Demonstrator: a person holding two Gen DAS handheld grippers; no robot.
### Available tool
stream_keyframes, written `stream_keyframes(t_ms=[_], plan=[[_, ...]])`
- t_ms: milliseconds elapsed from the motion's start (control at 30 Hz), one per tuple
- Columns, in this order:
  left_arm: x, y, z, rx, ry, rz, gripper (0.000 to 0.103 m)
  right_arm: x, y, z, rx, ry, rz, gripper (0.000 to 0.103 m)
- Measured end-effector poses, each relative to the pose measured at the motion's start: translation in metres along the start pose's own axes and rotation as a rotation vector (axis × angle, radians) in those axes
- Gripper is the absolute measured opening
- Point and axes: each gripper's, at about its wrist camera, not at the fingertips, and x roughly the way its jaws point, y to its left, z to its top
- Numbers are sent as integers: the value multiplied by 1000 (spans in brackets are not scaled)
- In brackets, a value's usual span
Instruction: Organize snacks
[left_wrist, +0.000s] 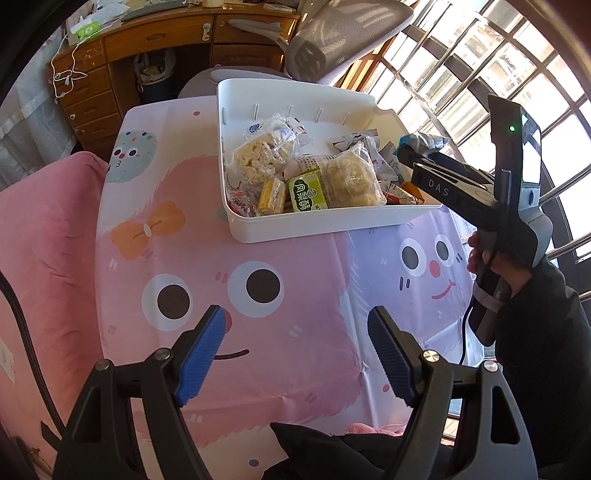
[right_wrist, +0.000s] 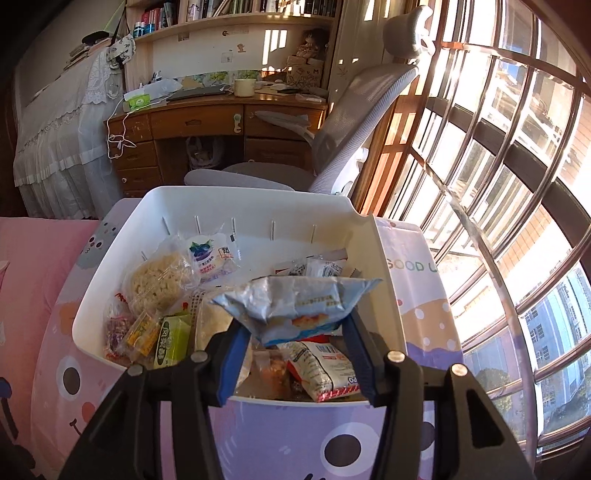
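A silvery blue snack packet (right_wrist: 295, 306) hung between the blue pads of the right gripper (right_wrist: 295, 354) above a white bin (right_wrist: 388, 295) heaped with wrapped snacks, among them a green box (right_wrist: 171, 341) and a clear bag of pale crackers (right_wrist: 155, 282). Whether the pads pressed on the packet could not be told. The left gripper (left_wrist: 297, 356) hovered spread and empty over the cartoon-print tablecloth (left_wrist: 295, 280).
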Motion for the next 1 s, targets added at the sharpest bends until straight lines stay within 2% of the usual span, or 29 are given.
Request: stream_keyframes(t_ms=[133,300,433,633,767,900,1000], plan=[[-5,-5,-3,11,-24,8,78,-3,-7,3,23,6,-36,73],[-12,-20,-8,18,-47,14,78,-16,-21,-13,79,31,1,78],[-19,-36,-18,29,-71,23,79,-28,-32,-39,111,81,26,81],[-26,-61,-40,10,-92,39,84,-48,-50,-94,186,211,77,89],[-27,-80,-59,-5,-87,13,85,-62,-60,-134,287,316,123,91],[-30,-103,-78,0,-79,5,97,-84,-66,-163,289,369,179,93],[-36,-119,-94,0,-81,21,100,-107,-68,-174,263,386,208,94]])
